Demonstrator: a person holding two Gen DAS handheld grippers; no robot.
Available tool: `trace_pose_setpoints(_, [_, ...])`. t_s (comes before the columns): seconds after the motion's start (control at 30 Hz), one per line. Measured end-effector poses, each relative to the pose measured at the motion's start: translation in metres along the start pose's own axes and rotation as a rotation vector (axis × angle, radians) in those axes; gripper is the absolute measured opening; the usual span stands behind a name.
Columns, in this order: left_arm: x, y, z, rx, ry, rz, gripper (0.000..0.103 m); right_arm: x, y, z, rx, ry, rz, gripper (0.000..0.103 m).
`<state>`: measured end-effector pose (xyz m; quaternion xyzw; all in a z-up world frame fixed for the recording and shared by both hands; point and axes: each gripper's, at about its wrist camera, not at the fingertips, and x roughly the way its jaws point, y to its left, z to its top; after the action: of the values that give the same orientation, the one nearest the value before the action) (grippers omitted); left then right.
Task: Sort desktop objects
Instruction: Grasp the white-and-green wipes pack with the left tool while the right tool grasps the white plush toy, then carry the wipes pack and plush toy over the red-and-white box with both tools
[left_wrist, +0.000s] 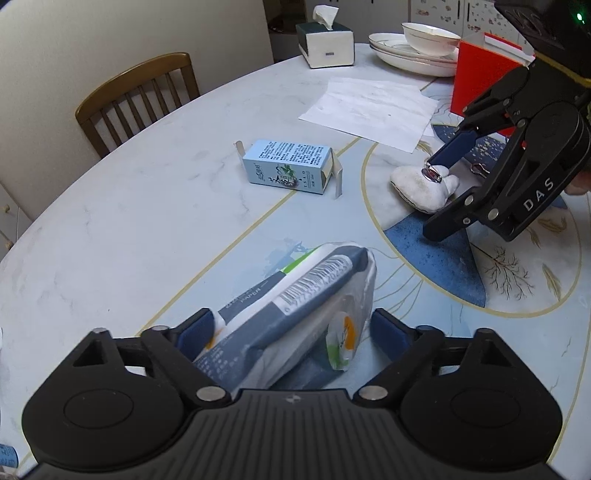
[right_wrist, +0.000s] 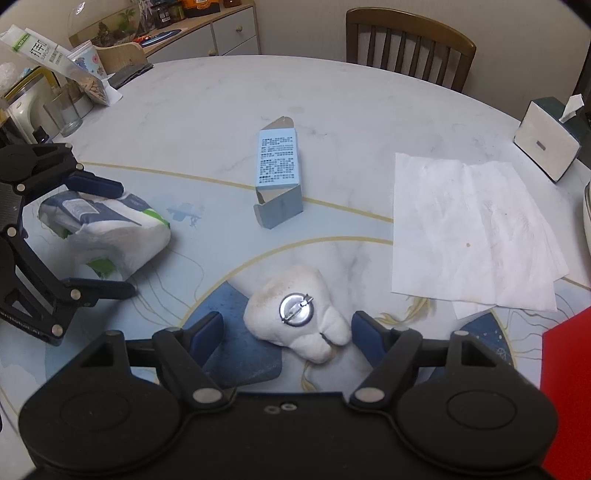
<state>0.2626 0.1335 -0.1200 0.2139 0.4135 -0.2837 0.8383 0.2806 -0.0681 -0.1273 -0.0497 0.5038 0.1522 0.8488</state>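
Tissue pack (left_wrist: 295, 306) between open left gripper (left_wrist: 293, 332) jaws

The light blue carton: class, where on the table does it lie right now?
In the right wrist view the light blue carton lies flat mid-table, between the tissue pack and the paper sheet.

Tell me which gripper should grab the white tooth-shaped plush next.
Right. The right gripper already straddles the tooth plush, jaws open either side. The left gripper is busy around the tissue pack.
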Motion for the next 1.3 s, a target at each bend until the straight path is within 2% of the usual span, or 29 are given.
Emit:
trace_pose_setpoints(0.07, [-0.001,0.0,-0.001,-0.011,-0.008,-0.007,0.082,0.001,0.0,0.001,-0.004,-0.002,-0.002,0.075])
trace_pose_setpoints(0.13, [-0.003,-0.001,-0.001,-0.021,-0.012,-0.011,0.073,0.001,0.0,0.001,-0.004,-0.007,-0.003,0.073])
trace_pose_setpoints(0.2, [-0.005,-0.003,0.0,-0.029,-0.012,-0.002,0.069,0.001,0.0,0.001,-0.003,-0.011,-0.008,0.07])
trace_pose_setpoints(0.3, [-0.007,-0.004,0.0,-0.056,-0.01,0.013,0.062,-0.001,-0.001,0.0,-0.005,-0.016,-0.023,0.059])
trace_pose_setpoints(0.43, [-0.01,-0.005,0.001,-0.115,-0.005,0.027,0.054,-0.003,-0.002,0.0,0.006,-0.016,-0.015,0.055])
trace_pose_setpoints(0.9, [-0.034,-0.033,0.003,-0.318,0.019,0.041,0.04,-0.04,0.001,-0.021,0.052,-0.056,0.017,0.052])
trace_pose_setpoints(1.3, [-0.07,-0.077,0.004,-0.389,-0.009,-0.003,0.033,-0.094,-0.002,-0.053,0.107,-0.111,0.055,0.052])
